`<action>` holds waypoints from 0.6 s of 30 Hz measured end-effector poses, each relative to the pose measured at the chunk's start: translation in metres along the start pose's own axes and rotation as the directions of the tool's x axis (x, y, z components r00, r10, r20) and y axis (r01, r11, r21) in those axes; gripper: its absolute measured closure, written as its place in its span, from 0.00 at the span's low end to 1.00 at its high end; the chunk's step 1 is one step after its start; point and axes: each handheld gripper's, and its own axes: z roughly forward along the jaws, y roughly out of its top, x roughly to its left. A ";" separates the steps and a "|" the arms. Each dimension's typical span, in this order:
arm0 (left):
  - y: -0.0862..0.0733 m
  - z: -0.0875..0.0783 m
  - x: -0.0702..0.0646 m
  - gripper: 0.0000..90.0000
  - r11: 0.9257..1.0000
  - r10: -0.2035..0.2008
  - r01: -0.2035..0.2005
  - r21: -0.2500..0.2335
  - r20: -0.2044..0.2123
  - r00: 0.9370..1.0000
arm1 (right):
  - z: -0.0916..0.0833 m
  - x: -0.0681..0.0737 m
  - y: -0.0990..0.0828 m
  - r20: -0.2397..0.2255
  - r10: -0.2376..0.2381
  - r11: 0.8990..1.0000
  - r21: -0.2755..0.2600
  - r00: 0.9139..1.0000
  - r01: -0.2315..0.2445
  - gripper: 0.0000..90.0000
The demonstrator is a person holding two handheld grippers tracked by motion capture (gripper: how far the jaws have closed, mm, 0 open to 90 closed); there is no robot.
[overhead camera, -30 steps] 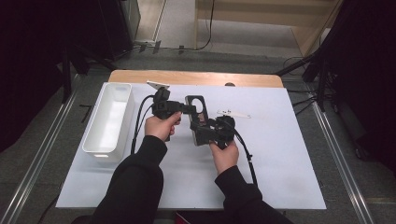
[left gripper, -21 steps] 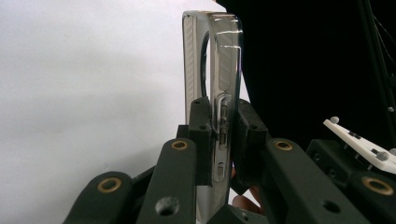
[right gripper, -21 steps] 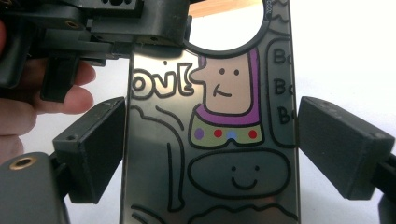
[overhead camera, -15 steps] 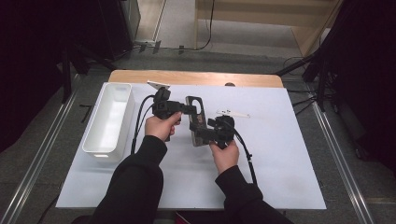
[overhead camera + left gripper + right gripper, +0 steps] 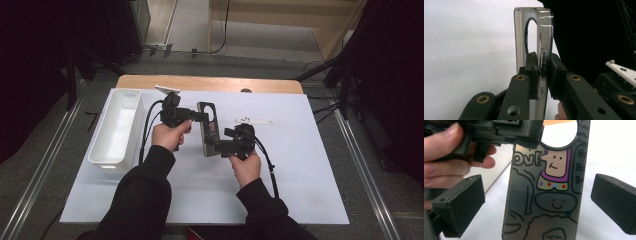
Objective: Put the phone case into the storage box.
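Above the middle of the white table cover [image 5: 300,190], a smoky translucent phone case [image 5: 208,129] is held off the surface between both grippers, its camera cutout at the far end. Cartoon figures are printed on its back [image 5: 549,195]. The left gripper [image 5: 202,116] pinches the case's side edge near the far end; in the left gripper view its 2 pads [image 5: 532,72] press on either face of the rim [image 5: 541,50]. The right gripper [image 5: 215,146] sits at the near end of the case with its 2 jaws spread wide, having just been opening; its pads [image 5: 461,205] stand clear of the case on both sides. A white tray [image 5: 116,125] lies left of the hands, and a thin white strip [image 5: 253,121] lies just beyond the right gripper.
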 end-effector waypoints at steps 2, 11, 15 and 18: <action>-0.001 -0.003 -0.002 0.89 1.000 0.028 -0.028 0.009 -0.003 1.000 | -0.006 -0.001 0.002 0.000 0.002 1.000 -0.002 1.000 -0.002 0.00; -0.001 -0.007 -0.002 0.89 0.998 0.061 -0.061 0.030 0.002 0.998 | -0.021 -0.008 0.011 -0.025 -0.022 1.000 0.019 0.999 0.023 0.00; -0.002 -0.007 -0.003 0.89 0.996 0.084 -0.084 0.037 0.009 0.996 | -0.023 -0.012 0.015 -0.029 -0.019 0.998 0.053 0.999 0.020 0.00; -0.003 -0.007 -0.004 0.89 0.993 0.109 -0.109 0.051 0.016 0.994 | -0.026 -0.015 0.016 -0.048 -0.020 0.997 0.073 0.999 0.023 0.00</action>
